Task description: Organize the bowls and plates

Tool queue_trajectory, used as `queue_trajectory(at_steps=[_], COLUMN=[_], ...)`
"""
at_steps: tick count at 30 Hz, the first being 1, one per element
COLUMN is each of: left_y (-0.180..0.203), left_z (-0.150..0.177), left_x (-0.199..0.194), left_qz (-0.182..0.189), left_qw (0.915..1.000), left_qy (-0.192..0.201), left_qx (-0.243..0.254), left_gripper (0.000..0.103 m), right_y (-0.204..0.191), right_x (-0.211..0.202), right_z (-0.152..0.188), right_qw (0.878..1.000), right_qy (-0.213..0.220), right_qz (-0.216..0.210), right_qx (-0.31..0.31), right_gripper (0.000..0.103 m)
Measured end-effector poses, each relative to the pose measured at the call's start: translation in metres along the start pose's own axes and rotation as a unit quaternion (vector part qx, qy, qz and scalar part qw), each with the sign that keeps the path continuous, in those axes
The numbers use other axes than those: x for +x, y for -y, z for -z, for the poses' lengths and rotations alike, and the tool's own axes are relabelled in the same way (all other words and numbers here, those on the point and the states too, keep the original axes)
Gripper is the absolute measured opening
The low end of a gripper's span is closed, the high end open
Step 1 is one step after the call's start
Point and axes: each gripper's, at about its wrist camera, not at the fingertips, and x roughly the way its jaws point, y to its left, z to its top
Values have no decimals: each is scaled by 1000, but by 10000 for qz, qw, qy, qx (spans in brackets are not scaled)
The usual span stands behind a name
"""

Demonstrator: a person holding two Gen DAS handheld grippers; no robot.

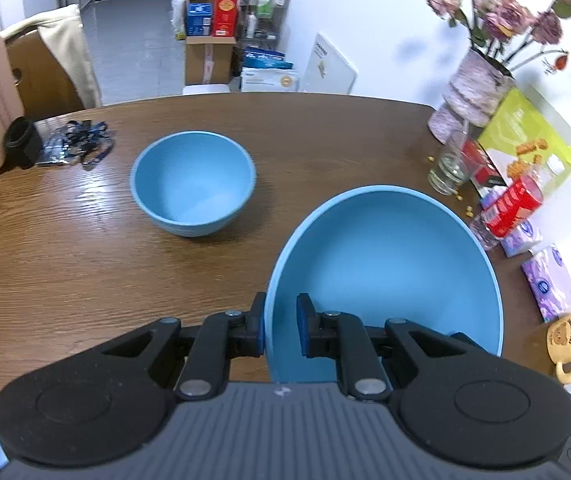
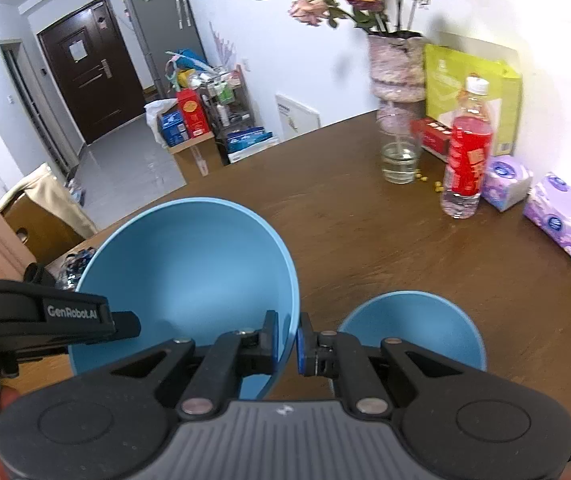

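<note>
- On the wooden surface [image 1: 65,264] ahead, a smaller blue bowl [image 1: 193,182] sits upright and empty, well apart from the clutter along the right edge.
- My left tongs [image 1: 281,330] pinch the near-left rim of the large blue bowl [image 1: 389,264], one pad outside the wall and one inside.
- My right tongs [image 2: 287,340] pinch the same bowl's right rim, seen from the right wrist view [image 2: 189,268]; the left tool shows at that view's left edge.
- I judge two grips are used because the bowl is wide and smooth; opposite pinches keep it from swinging or slipping.
- It appears lifted and tilted toward me, though I cannot tell for certain that its base is off the wood.
- My guess is the bowls are meant to nest, so they need bringing together.
- Far right stand a glass [image 1: 447,168], a vase of dried flowers [image 1: 473,88], a red-labelled bottle [image 2: 467,152], tissue packs [image 1: 549,280] and a yellow mug [image 1: 567,342].
- These crowd the right side; the open wood between the bowls is unobstructed.
</note>
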Motion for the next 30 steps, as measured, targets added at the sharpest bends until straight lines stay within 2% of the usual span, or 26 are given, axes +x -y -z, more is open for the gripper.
queue_trajectory(at_steps=[15, 30], left_y=[68, 111], left_z=[21, 44], left_x=[31, 62], left_qz=[172, 136], left_qw=[9990, 9969], left_qy=[-244, -439], left_qx=[319, 646], left_gripper=[16, 16], right_y=[70, 117], right_x=[6, 24], right_z=[4, 15], right_qw=[9992, 9979], right_qy=[-84, -320], right_qz=[314, 526], right_qx=[249, 214], right_gripper=[8, 9])
